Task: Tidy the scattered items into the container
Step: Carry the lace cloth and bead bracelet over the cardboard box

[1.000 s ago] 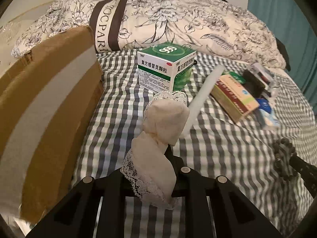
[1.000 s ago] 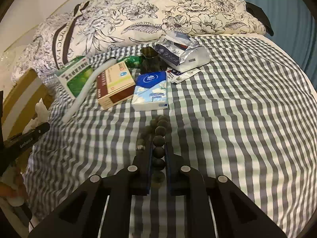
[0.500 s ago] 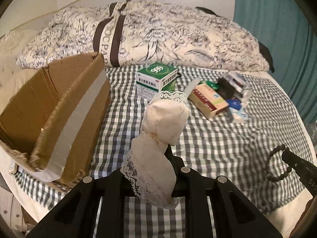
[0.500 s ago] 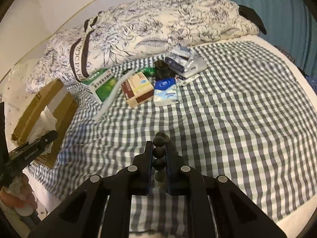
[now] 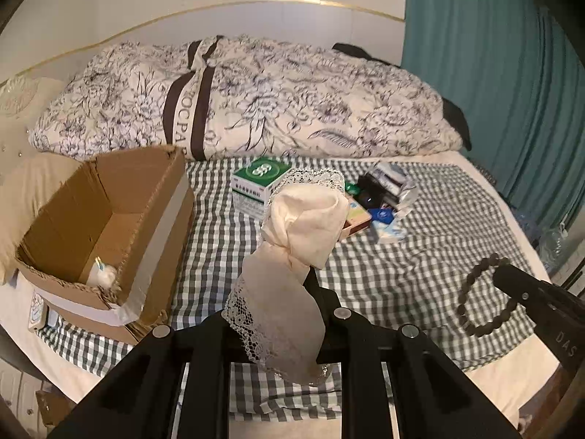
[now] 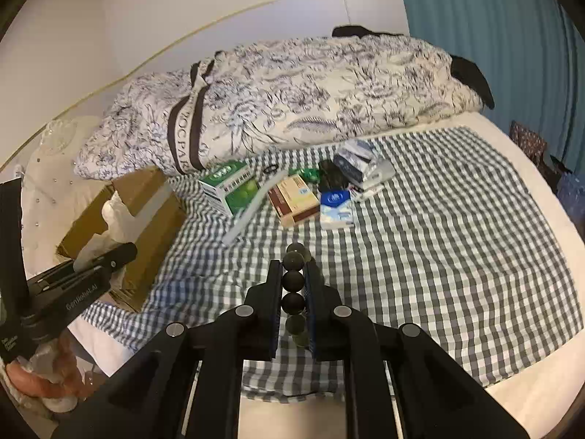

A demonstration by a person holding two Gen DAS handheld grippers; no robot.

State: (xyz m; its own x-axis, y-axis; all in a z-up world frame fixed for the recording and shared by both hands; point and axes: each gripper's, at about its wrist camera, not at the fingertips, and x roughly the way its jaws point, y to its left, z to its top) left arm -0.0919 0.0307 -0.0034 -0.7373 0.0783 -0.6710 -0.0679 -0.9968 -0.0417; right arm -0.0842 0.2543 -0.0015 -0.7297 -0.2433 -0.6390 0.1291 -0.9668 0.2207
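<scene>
Left wrist view showed a cream lace-trimmed cloth clamped in the left tool, its long axis running up and away from the jaws, the bunched end standing above the fingertips and the lace hem drooping back over the tool's frame. It hung in the air above the checked bed sheet, clear of the bed. Right wrist view showed a dark bead bracelet pinched between the closed pads of the right tool, its beads lined up along the fingers and pointing forward, one loop end poking past the tips; from the left view the bracelet dangled as an open ring beside the right tool.

The step in hand looked like the carry: both tools loaded and lifted, not yet over the cardboard box, which sat at the left edge of the bed with its mouth open and a small white item already inside. The next move would probably call for swinging each tool leftward over the box opening, then opening the jaws there, the limp cloth needing to clear the near wall.

Further out lay a green medicine box, a white tube, a red-brown carton, a blue tissue pack and a floral duvet.
</scene>
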